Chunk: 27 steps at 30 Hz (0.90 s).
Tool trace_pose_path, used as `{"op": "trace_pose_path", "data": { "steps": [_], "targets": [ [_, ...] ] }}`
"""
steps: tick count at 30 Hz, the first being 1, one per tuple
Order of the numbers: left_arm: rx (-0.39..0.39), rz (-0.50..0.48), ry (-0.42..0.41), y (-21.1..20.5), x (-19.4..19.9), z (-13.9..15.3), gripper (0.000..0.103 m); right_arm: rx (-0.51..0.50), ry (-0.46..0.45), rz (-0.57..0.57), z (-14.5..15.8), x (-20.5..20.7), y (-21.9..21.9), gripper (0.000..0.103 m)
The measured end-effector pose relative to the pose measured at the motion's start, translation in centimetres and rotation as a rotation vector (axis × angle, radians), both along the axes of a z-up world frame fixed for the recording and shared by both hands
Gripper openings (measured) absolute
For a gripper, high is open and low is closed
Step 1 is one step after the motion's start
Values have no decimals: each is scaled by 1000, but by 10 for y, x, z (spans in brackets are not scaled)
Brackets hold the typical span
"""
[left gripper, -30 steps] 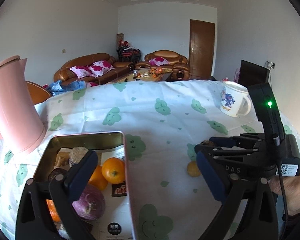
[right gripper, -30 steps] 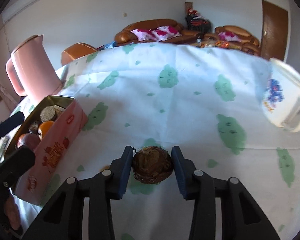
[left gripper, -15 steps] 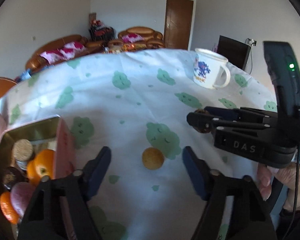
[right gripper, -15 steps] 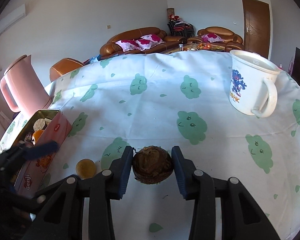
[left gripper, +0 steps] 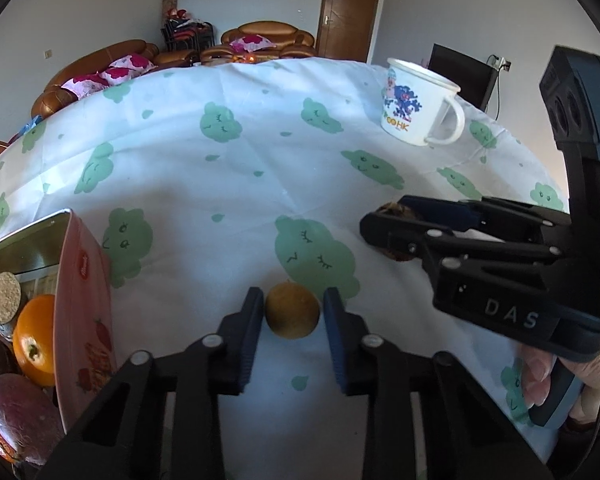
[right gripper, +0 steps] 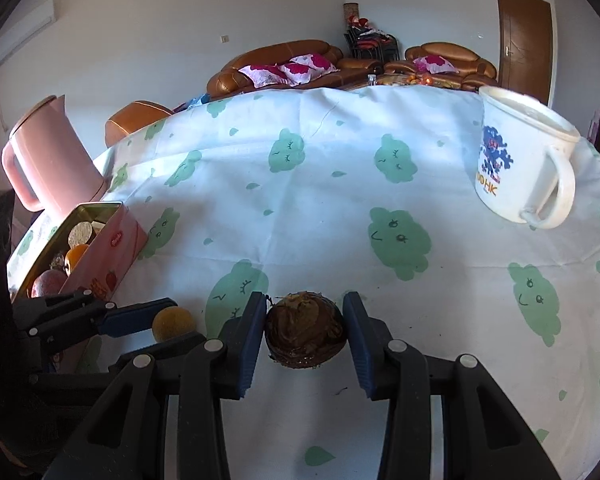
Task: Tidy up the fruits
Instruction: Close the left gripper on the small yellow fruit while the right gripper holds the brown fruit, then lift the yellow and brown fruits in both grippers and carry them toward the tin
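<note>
The left gripper (left gripper: pixel 293 312) has its 2 blue-padded fingers pressed against either side of a small yellow-brown fruit (left gripper: pixel 292 311), which sits on the tablecloth (left gripper: pixel 236 184), white with green cloud faces. The pads touch the fruit's flanks, so the claw is closed around it. Just to its right, the right gripper (right gripper: pixel 305 330) clamps a dark brown, rough-skinned fruit (right gripper: pixel 305 330) the same way, both pads snug against it, the fruit resting on the cloth. From the left wrist view this second tool shows side-on, black, with "DAS" on its body, and a hand (left gripper: pixel 556 376) wrapped around its handle.

At the left edge of the table stands an open pink tin (left gripper: pixel 86 304) with a gold inside. It holds an orange (left gripper: pixel 34 346), a purplish round fruit (left gripper: pixel 20 416), a dark one and a pale speckled disc. Behind the tin rises a pink jug (right gripper: pixel 48 156). Toward the far right of the cloth a white mug (right gripper: pixel 520 156) with a blue cartoon print stands upright, well apart from both fruits.
</note>
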<state>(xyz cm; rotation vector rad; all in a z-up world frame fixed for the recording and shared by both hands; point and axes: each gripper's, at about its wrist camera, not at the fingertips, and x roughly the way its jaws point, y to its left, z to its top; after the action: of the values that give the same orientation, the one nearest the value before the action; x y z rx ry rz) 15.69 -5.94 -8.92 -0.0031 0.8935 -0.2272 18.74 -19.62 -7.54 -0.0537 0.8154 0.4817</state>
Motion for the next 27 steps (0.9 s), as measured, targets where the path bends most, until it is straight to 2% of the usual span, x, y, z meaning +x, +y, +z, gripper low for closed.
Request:
{"op": "trace_pose_path", "data": {
  "steps": [6, 16, 27],
  "targets": [
    [-14, 5, -6, 3, 0, 1, 27, 6, 29, 20, -4, 2, 1, 42],
    [8, 28, -97, 4, -11, 13, 27, 16, -22, 21, 3, -5, 0, 42],
    [-19, 68, -163, 14, -20, 22, 27, 34, -91, 55, 12, -16, 1, 42]
  ]
}}
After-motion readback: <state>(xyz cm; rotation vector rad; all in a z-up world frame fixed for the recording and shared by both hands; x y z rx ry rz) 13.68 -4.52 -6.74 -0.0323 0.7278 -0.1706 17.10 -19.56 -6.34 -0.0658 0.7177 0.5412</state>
